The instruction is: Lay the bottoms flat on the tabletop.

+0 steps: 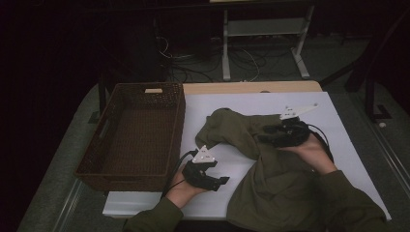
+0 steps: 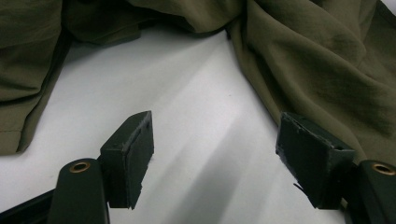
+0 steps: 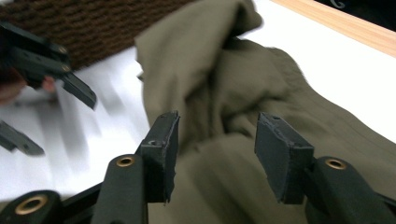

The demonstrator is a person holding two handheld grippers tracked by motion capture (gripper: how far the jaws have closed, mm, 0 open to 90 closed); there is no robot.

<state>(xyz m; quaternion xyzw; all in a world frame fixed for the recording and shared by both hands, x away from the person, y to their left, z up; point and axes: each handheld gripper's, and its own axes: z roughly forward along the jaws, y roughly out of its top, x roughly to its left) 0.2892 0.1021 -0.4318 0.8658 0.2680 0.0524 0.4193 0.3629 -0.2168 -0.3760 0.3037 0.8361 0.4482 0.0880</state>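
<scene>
Dim room, cables and a white frame leg on the floor beyond; a table (image 1: 300,96) with a white cover is seen from above. A brown woven basket (image 1: 138,135) is set along its 9 o'clock edge, nothing seen inside. An olive-green garment (image 1: 270,179) is spread from the table centre toward 5 o'clock, with a bunched sleeve or collar part (image 1: 227,128) folded toward 11 o'clock, near the basket wall but apart from it. The right gripper (image 3: 217,154) is held above the bunched cloth at about 2 o'clock of the garment; its jaws are parted, cloth is seen beneath and between them, no pad is pressed on it. The left gripper (image 2: 215,158) is kept at 7 o'clock over bare white cover, jaws wide, nothing between them, cloth edge just beyond its right pad (image 2: 310,161). Step judged: folding or gathering the garment, likely for the basket. For a clean grab, a single fold edge should be taken by each gripper, not a thick wad; pads should be lowered fully to the cover before closing; the left should be moved to the near hem so the cloth can be lifted evenly and dragging avoided.
</scene>
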